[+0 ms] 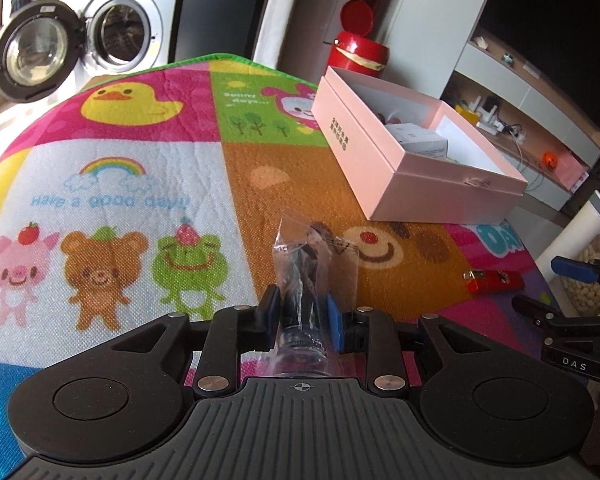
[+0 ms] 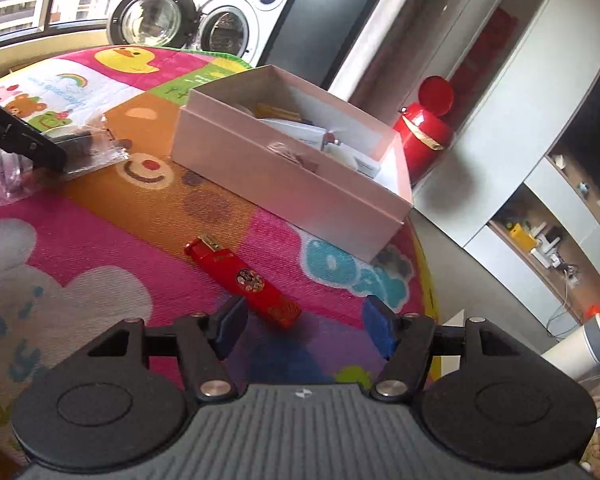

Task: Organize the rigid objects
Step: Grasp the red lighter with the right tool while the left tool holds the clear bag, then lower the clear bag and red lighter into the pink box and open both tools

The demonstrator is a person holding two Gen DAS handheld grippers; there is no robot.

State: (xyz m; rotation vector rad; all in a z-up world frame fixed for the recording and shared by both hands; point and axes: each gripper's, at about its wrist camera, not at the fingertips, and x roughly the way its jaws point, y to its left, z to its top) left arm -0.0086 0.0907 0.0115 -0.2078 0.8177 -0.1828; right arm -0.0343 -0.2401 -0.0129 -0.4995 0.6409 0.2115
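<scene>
the dark cylinder in a clear plastic bag (image 1: 300, 280) sits bottom centre of the left wrist view, pinched between the blue pads of the left claw (image 1: 302, 316), which is closed narrow on it. judged from its look, the piece inside is stiff and light, but the loose film around it is slick and crinkly, so it could slide within the grip; the hold is best kept on the hard body, not on the bag's free upper flap. the red lighter (image 2: 244, 280) lies on the colourful play mat (image 2: 100, 240) in the lower middle of the right wrist view, just ahead of the right claw (image 2: 304, 328), whose jaws stand wide with nothing between them. the lighter looks small, rigid and smooth, easiest taken across its narrow sides near the middle. the pink box (image 1: 420, 168), uncovered and already holding several items, stands in the upper right of the left view, near both things and the likely place for them. behind it are a red canister (image 1: 356, 44) and, upper left, a washing machine (image 1: 116, 20) with its door open.
</scene>
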